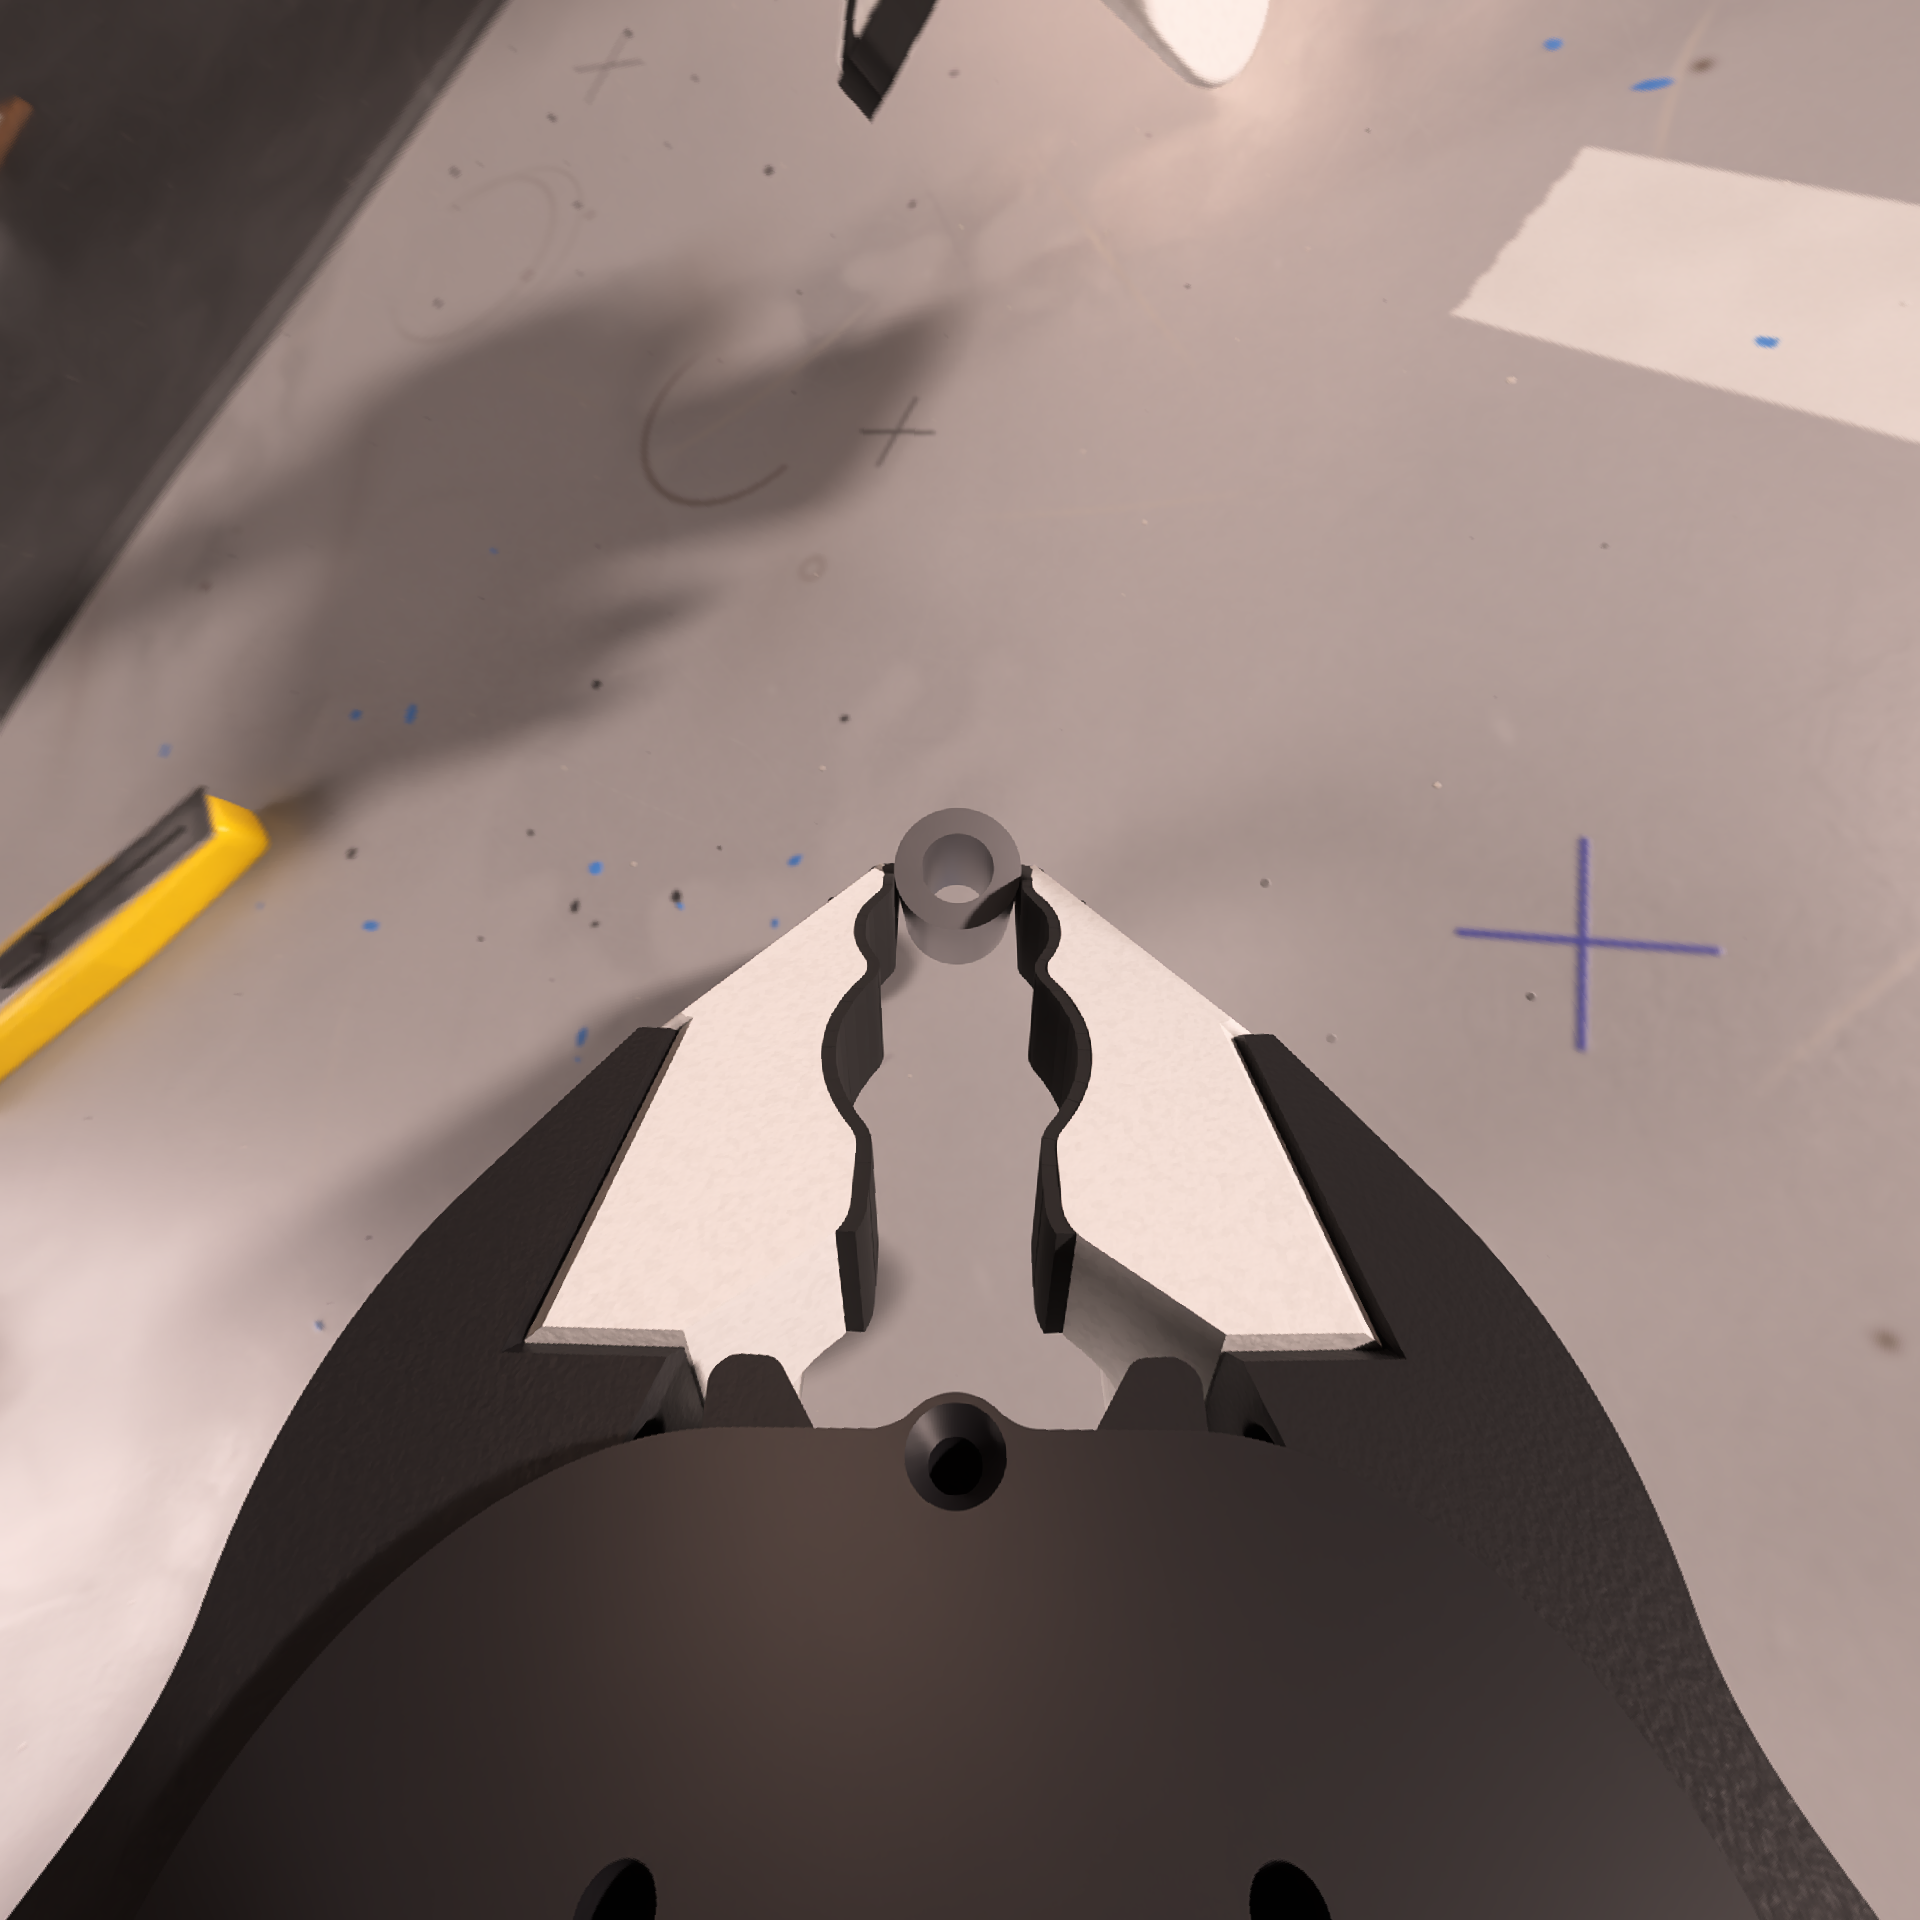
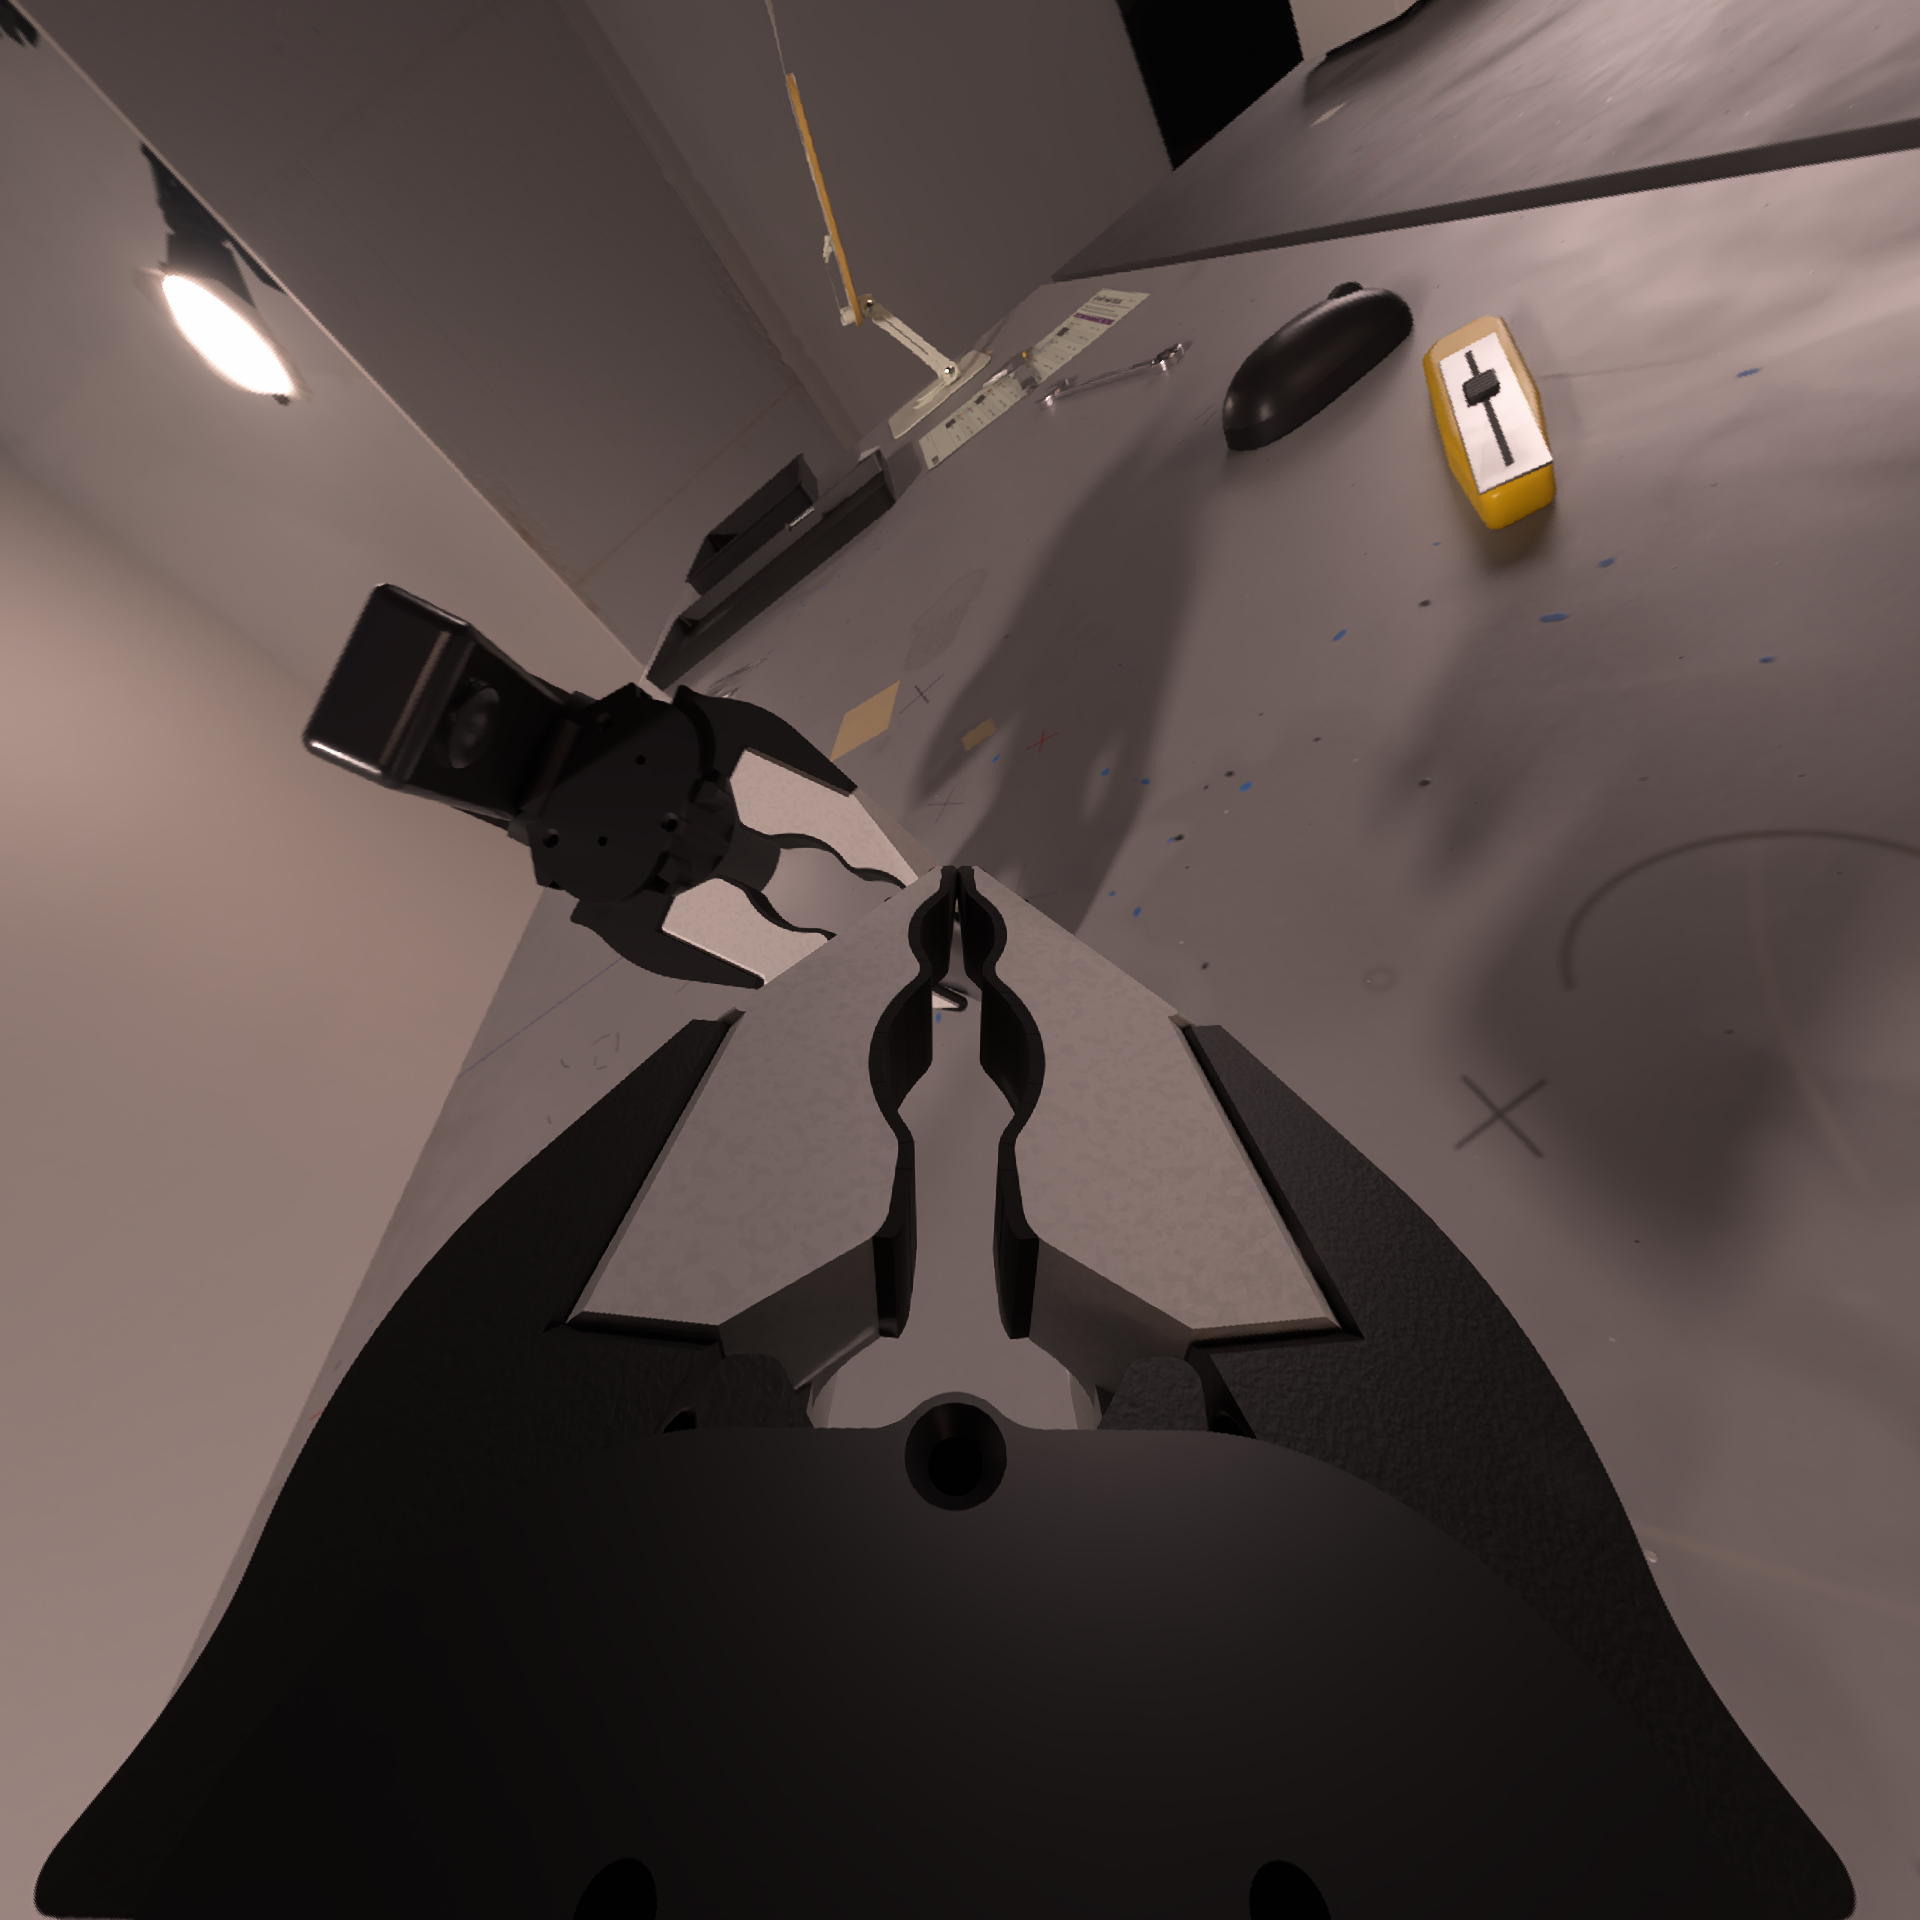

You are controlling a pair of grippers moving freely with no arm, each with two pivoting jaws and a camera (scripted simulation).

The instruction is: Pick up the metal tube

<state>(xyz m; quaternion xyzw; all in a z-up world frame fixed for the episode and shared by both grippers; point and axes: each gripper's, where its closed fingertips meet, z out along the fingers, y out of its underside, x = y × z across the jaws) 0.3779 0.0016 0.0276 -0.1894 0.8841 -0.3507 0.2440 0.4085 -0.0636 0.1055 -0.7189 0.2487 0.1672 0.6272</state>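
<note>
The left gripper (image 1: 956, 883) was closed on the metal tube (image 1: 954, 888). The tube was short, grey and hollow, and it stood between the very tips of the two fingers (image 1: 769, 1091), with its open end turned toward the camera. Both dark inner pads touched its sides. Under the tube the grey table (image 1: 1351, 675) was visible, but whether the tube was touching the table or was lifted above it could not be told.

On the table, to the left of this gripper, lay a yellow utility knife (image 1: 125, 925), only partly in view. To the right there was a blue cross mark (image 1: 1581, 943), and farther away a pale strip of tape (image 1: 1714, 281).

The right gripper (image 2: 958, 883) held nothing. Its jaws were almost completely closed, with only a thin gap at the tips. In the right wrist view the left gripper (image 2: 831, 914) appeared just beyond those tips, on the left side, and its fingertips were hidden behind the right gripper's white finger, so the tube could not be seen there. Farther on the table (image 2: 1351, 727) lay a yellow block with a slider (image 2: 1491, 421), and beside it a black rounded object (image 2: 1314, 364). A bright lamp (image 2: 223, 327) shone in the upper left corner.
</note>
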